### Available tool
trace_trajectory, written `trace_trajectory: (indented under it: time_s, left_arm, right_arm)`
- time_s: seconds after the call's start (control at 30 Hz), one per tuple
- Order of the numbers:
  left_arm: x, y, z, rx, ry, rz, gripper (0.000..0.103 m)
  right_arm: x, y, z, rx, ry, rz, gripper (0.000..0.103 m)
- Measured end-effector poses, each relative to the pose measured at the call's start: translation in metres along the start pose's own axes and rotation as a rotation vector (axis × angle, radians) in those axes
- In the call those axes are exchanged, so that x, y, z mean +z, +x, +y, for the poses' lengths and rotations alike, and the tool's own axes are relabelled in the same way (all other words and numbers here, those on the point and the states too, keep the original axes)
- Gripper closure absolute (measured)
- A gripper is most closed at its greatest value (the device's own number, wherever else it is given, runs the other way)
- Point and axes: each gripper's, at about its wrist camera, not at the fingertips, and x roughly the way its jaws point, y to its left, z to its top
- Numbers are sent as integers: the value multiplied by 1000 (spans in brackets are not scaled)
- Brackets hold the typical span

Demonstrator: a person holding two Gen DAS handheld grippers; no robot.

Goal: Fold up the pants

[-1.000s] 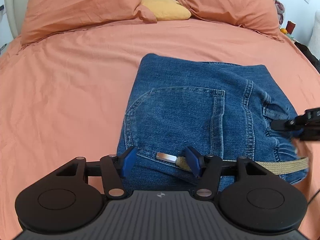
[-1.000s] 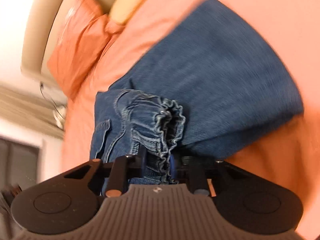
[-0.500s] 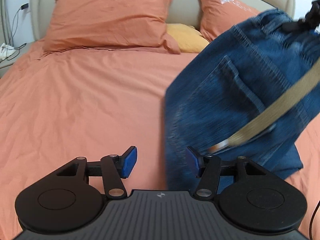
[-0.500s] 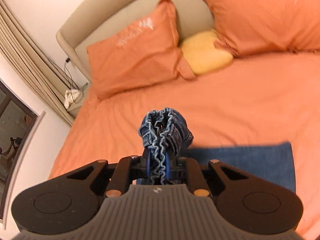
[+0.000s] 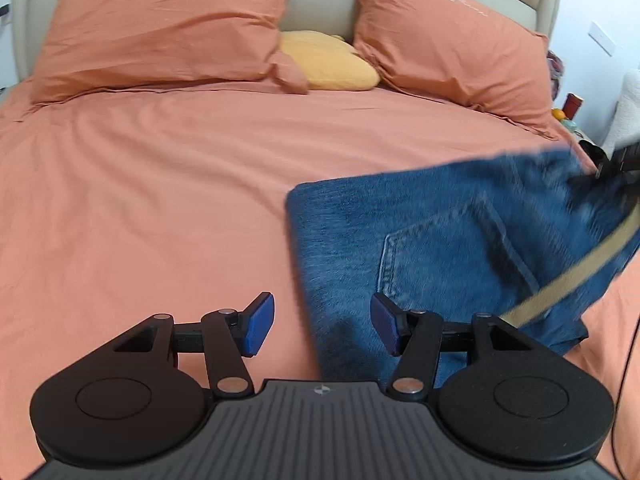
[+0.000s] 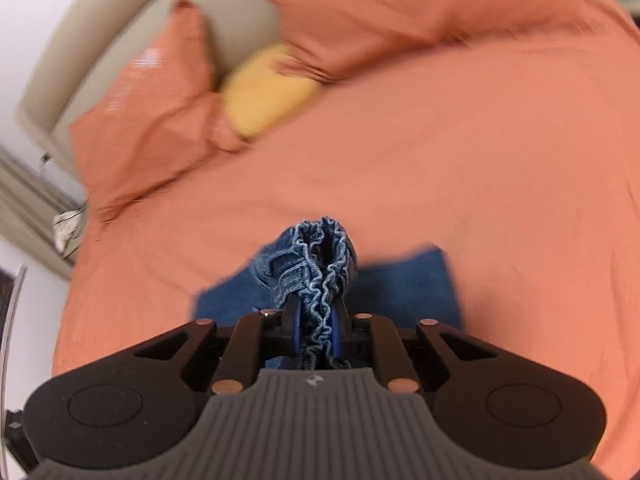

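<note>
Folded blue jeans [image 5: 460,248] with a tan belt [image 5: 572,276] hang above the orange bed sheet [image 5: 160,200], blurred by motion, on the right of the left wrist view. My right gripper [image 6: 318,320] is shut on the bunched denim waistband [image 6: 320,256]; the rest of the jeans [image 6: 400,284] hang below it. That gripper shows as a dark shape at the right edge of the left wrist view [image 5: 620,160]. My left gripper [image 5: 320,322] stands open near the jeans' left edge, its blue pads [image 5: 260,320] holding nothing.
Two orange pillows [image 5: 160,32] and a yellow cushion [image 5: 328,62] lie against the beige headboard [image 5: 320,4]. A bedside area with small items [image 5: 568,112] is at the far right. A window and curtain [image 6: 24,208] stand left of the bed.
My right gripper has lifted the jeans off the sheet and swung them to the right. My left gripper stayed open and the jeans and belt tip are no longer between its pads.
</note>
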Motion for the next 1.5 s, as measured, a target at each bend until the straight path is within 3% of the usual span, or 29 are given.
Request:
trace_trajectory:
  time_s: [0.17, 0.3, 0.43, 0.57, 0.7, 0.87, 0.97, 1.1, 1.27, 1.43, 1.5]
  left_arm:
    - [11, 28, -9, -32, -7, 31, 44]
    - [18, 52, -11, -7, 15, 71, 44]
    - [14, 63, -10, 10, 32, 104, 44]
    - [12, 55, -9, 10, 19, 94, 44]
    - [3, 33, -12, -9, 15, 62, 43]
    - [-19, 10, -25, -17, 24, 50, 43]
    - [-36, 4, -35, -14, 58, 61, 43]
    - [-59, 5, -46, -3, 85, 95, 43]
    - [-81, 25, -47, 56, 142, 216, 42]
    - [-83, 33, -29, 20, 48, 279, 42]
    - [-82, 32, -30, 31, 64, 296, 42]
  right_arm:
    - [-16, 37, -62, -12, 85, 20, 93]
    - [-22, 63, -80, -60, 49, 38, 90]
    - [-27, 75, -89, -98, -6, 31, 79]
    - [-30, 58, -75, -131, -82, -13, 67]
    - [-45, 17, -57, -169, -195, -139, 66]
    - [-95, -22, -28, -170, -351, -266, 67]
    - [-126, -21, -12, -185, -425, -309, 67]
    - [-154, -1, -9, -183, -376, -346, 68]
    - [-181, 21, -23, -235, -301, -376, 70]
    - [-187, 24, -32, -206, -277, -396, 70]
    - [-187, 23, -35, -186, -278, -393, 70]
